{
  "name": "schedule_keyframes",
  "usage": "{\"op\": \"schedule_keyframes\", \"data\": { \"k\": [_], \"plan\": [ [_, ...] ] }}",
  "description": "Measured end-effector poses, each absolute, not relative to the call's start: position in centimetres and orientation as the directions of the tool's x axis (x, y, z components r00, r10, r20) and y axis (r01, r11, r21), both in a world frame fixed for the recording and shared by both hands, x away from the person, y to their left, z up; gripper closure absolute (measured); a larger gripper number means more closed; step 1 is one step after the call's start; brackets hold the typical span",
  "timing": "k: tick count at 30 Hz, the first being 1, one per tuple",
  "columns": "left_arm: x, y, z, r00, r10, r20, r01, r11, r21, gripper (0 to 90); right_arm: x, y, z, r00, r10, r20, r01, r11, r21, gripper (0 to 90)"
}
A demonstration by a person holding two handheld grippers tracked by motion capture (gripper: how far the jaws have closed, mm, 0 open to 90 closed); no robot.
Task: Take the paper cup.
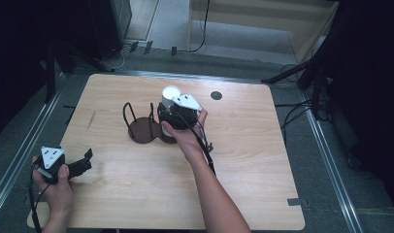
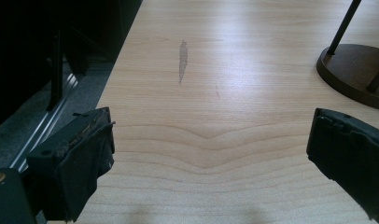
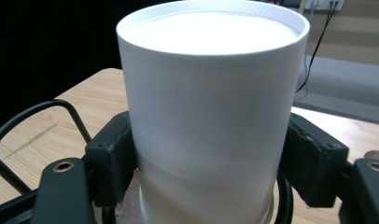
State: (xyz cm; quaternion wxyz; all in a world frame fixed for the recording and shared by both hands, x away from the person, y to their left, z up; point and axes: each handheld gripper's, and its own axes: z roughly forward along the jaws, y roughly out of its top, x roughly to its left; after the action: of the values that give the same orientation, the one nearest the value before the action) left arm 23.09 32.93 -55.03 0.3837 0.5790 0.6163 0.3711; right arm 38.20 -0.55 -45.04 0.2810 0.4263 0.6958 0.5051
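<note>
Near the front left corner of the wooden table (image 1: 137,194), the left gripper (image 1: 83,162) rests low in the person's left hand (image 1: 59,187), its jaws spread wide over bare wood with nothing between them; in the left gripper view the two black pads stand far apart at either side, and a small grey scuff (image 2: 182,59) marks the tabletop ahead of them. Farther in, toward the middle of the table, the right hand (image 1: 185,136) holds the right gripper (image 3: 204,163), whose jaws pinch a white cup (image 3: 211,107) from both sides, the pads pressed against its wall about halfway up. The cup stands upright on the right-hand disc of a dark wire holder (image 1: 144,128). Beyond it, near the far edge, lies a small dark round spot (image 1: 216,95).
</note>
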Motion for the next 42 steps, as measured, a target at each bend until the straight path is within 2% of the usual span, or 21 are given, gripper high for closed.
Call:
{"op": "schedule_keyframes", "data": {
  "k": [16, 29, 42],
  "plan": [
    [23.1, 33.0, -55.0, -0.036, 0.998, -0.046, 0.428, 0.057, 0.902, 1.3, 37.8, -0.8, -43.3, -0.477, 0.878, 0.04, 0.264, 0.1, 0.959, 28.3],
    [23.1, 33.1, -55.0, -0.026, 0.998, -0.053, 0.428, 0.059, 0.902, 1.3, 37.4, -1.0, -40.9, -0.47, 0.882, 0.006, 0.17, 0.084, 0.982, 30.2],
    [23.1, 33.2, -55.0, -0.023, 0.997, -0.067, 0.424, 0.07, 0.903, 1.3, 37.1, -1.2, -39.0, -0.462, 0.886, 0.034, 0.162, 0.047, 0.986, 30.0]
  ]
}}
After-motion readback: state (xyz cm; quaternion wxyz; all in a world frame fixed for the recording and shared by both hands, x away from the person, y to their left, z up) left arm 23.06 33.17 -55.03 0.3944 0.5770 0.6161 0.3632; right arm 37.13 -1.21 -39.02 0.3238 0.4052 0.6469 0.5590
